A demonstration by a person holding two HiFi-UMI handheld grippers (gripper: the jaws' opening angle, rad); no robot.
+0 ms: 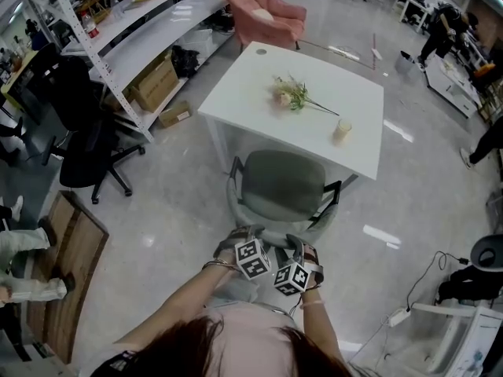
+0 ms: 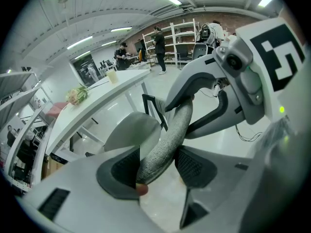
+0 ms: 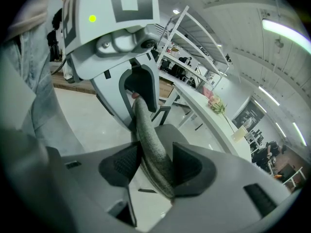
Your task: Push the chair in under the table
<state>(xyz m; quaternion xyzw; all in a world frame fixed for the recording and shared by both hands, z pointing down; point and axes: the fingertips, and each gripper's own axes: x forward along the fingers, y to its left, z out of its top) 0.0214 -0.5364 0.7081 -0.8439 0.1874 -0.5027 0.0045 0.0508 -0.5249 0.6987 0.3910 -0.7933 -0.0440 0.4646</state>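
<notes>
A grey-green office chair (image 1: 283, 181) with black armrests faces the white table (image 1: 357, 144), its seat front at the table's near edge. Both grippers hold the top rim of its backrest (image 1: 269, 234). The left gripper (image 1: 250, 250) and right gripper (image 1: 295, 270) sit side by side, almost touching. In the left gripper view the left gripper (image 2: 158, 166) is shut on the grey fabric backrest rim (image 2: 170, 130). In the right gripper view the right gripper (image 3: 154, 166) is shut on the same rim (image 3: 148, 140). A flower sprig (image 1: 292, 94) and a cup (image 1: 342, 129) lie on the table.
A pink armchair (image 1: 263, 10) stands behind the table. White shelving (image 1: 141, 22) with cardboard boxes (image 1: 153, 81) runs along the left, near a black office chair (image 1: 86, 144). A wooden board (image 1: 67, 273) lies at the lower left. A power strip (image 1: 399, 316) and cable lie at the right.
</notes>
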